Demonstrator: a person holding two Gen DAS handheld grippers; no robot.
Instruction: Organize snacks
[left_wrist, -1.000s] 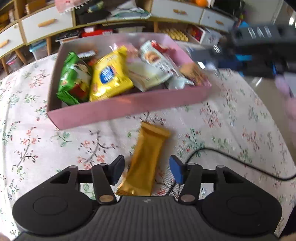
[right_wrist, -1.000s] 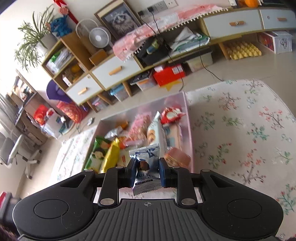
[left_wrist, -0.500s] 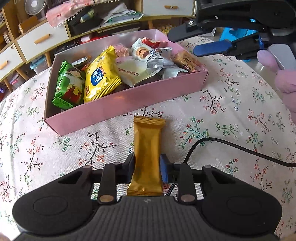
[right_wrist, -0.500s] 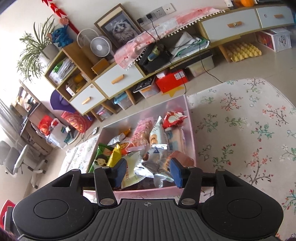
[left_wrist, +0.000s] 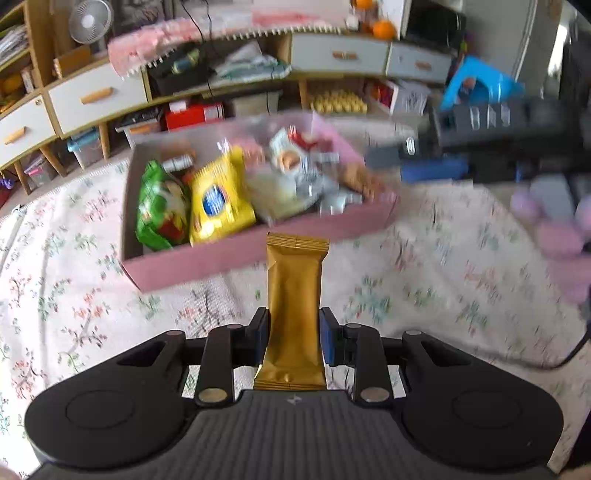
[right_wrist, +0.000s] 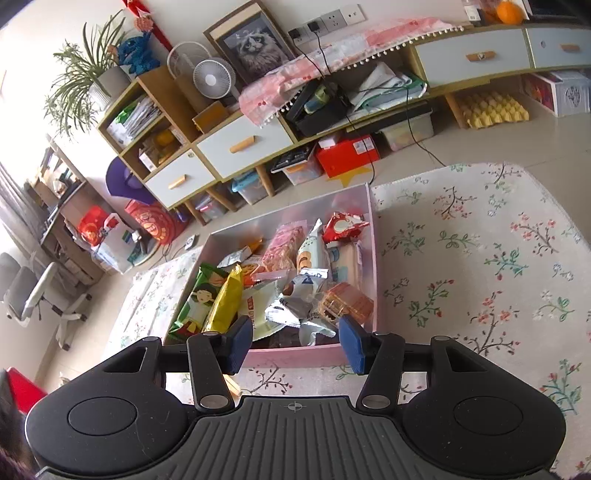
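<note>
Now my left claw (left_wrist: 294, 334) has clamped the gold snack bar (left_wrist: 294, 295) and lifted it; my right claw (right_wrist: 294, 343), spread empty, has dropped its packet in the pink box (right_wrist: 295, 353).

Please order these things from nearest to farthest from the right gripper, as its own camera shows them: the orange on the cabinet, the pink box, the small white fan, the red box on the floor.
From the right gripper:
1. Pink box, directly ahead on the flowered cloth.
2. Red box, on the floor under the cabinet.
3. Small white fan, on the cabinet, upper left.
4. Orange, on the cabinet, far upper right.
</note>
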